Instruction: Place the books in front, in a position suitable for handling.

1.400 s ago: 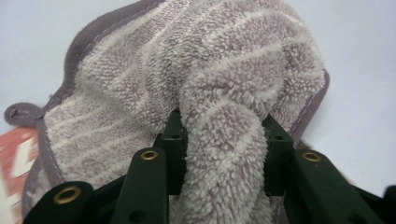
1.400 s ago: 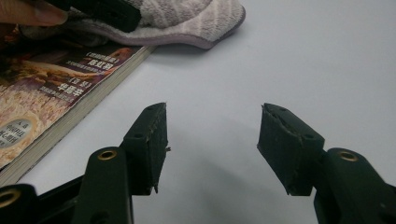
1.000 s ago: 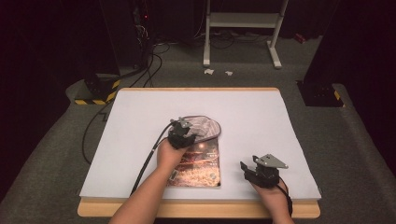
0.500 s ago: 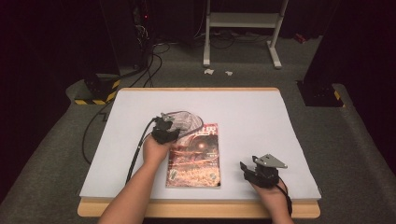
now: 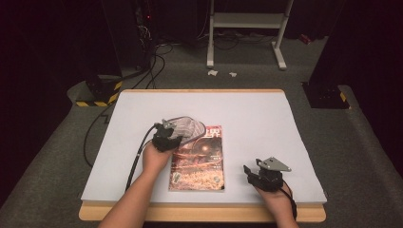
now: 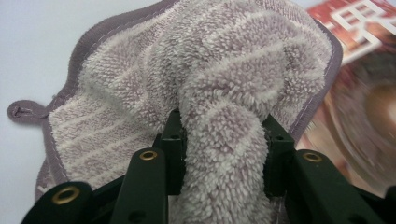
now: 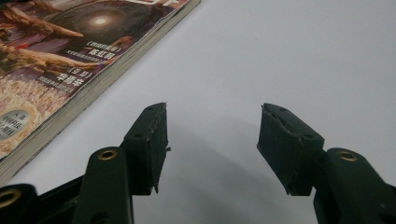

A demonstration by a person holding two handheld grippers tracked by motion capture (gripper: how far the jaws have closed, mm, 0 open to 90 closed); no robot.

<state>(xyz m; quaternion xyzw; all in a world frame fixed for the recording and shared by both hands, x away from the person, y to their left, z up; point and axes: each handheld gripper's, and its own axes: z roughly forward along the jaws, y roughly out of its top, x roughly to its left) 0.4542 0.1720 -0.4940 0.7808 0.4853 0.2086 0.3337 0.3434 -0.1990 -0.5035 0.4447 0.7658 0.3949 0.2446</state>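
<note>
Currently the left gripper (image 5: 177, 132) pinches a bunched fold of a grey terry towel (image 5: 186, 128); in the left gripper view the 2 black jaws press on either side of the thick roll of cloth (image 6: 224, 140), which rises between them and spreads out beyond. The towel lies on the white tabletop (image 5: 256, 118), its right edge draped over the top left corner of a magazine (image 5: 199, 161) with a red and brown cover, and a small hanging loop (image 6: 23, 112) sticks out flat onto the bare surface at the towel's far side. The magazine lies flat near the front middle of the tabletop, just right of the left hand (image 5: 156, 157). The right gripper (image 5: 251, 172) rests low on the tabletop near the front right, well apart from the towel and close to the magazine's right edge; its jaws stand spread with nothing between them, and the right gripper view shows bare white surface ahead and the magazine's spine and cover (image 7: 60, 60) off to one side. A black cable (image 5: 138, 156) trails from the left gripper back along the forearm. Beyond the tabletop, on the grey carpet, stand a white metal frame (image 5: 247, 28), a dark cabinet with cables (image 5: 128, 38), and 2 scraps of paper (image 5: 221, 73).
</note>
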